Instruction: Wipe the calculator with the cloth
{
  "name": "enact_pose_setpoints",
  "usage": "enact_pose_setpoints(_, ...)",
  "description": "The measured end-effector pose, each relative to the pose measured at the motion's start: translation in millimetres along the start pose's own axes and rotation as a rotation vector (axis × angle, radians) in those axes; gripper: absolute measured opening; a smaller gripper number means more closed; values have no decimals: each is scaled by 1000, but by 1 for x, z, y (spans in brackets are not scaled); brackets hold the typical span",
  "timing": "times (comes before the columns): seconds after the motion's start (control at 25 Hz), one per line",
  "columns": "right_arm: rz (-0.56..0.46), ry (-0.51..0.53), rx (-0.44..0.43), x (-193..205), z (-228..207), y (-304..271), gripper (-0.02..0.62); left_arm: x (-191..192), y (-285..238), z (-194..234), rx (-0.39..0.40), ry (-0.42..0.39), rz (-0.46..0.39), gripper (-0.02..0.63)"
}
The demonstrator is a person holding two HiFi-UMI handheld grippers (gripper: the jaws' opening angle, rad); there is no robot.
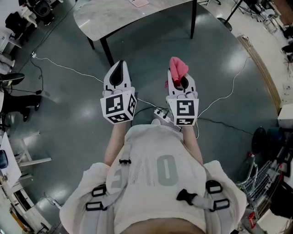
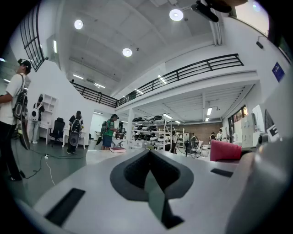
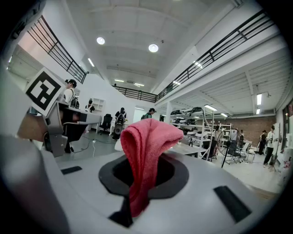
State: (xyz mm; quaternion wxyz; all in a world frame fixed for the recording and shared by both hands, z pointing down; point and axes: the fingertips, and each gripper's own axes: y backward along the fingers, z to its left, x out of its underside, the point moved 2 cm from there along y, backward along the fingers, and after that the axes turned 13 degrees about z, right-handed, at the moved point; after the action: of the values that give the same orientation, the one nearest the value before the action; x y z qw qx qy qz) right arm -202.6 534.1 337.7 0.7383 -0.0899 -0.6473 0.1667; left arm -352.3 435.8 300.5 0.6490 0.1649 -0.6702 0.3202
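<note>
Grey shiny floor (image 1: 68, 105) lies below, with a pale counter (image 1: 119, 18) ahead. The left hand-held gripper (image 1: 119, 66) is closed, with nothing between its jaws. The right hand-held gripper (image 1: 179, 78) pinches the pink cloth (image 1: 177, 67), which stands up from its jaws. I cannot read the shirt letters surely.

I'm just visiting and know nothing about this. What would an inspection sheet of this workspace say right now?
Surface: grey table stands ahead, across the dark floor.
Job's things: pink cloth in the right hand-held gripper; calculator not made out.
Clutter: flat pink item on the table's far edge.
Grippers: left hand-held gripper shut, empty; right one shut on the cloth.
Cables: white cables and a power strip on the floor.
Surroundings: open hall, people, shelves, balcony railing.
</note>
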Motion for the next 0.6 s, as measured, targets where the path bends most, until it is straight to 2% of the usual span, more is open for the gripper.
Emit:
enact_pose_setpoints(0.4,-40,27,21,-11,-17,-5,55,-12,-12,3,-17,9,-25,20)
enact_pose_setpoints(0.6,-58,-23,15,-7,-27,-9,55,-6,-20,12,-38,31,-13,20)
